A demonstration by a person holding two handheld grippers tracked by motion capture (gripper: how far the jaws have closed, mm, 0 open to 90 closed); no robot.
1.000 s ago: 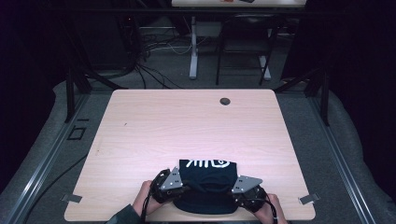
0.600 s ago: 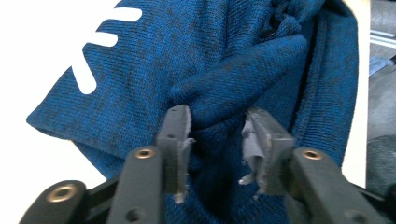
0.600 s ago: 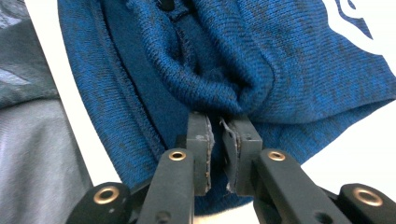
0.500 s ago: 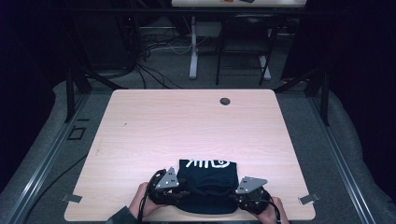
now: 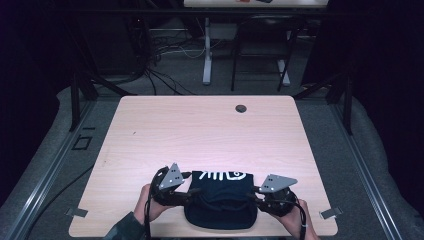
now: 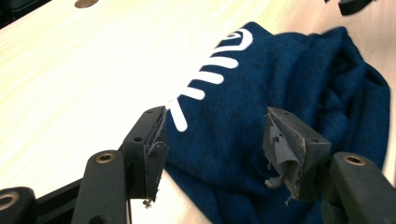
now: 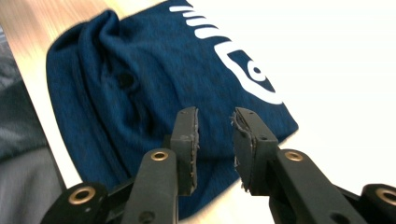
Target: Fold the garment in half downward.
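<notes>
left tongs (image 6: 212, 140) | right tongs (image 7: 215, 140) | both released garment (image 5: 222, 202), spread apart

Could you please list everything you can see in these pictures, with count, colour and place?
folded garment: one, dark blue with a white print, at the near edge of the table between the two grippers
table: one, light wood top, centre of the high view
cable hole: one, dark, near the table's far edge
second table: one, white leg, on the floor beyond
cables: several, dark, on the floor beyond
left gripper: one, black, jaws open over the garment's left side
right gripper: one, black, jaws slightly apart over its right side
</notes>
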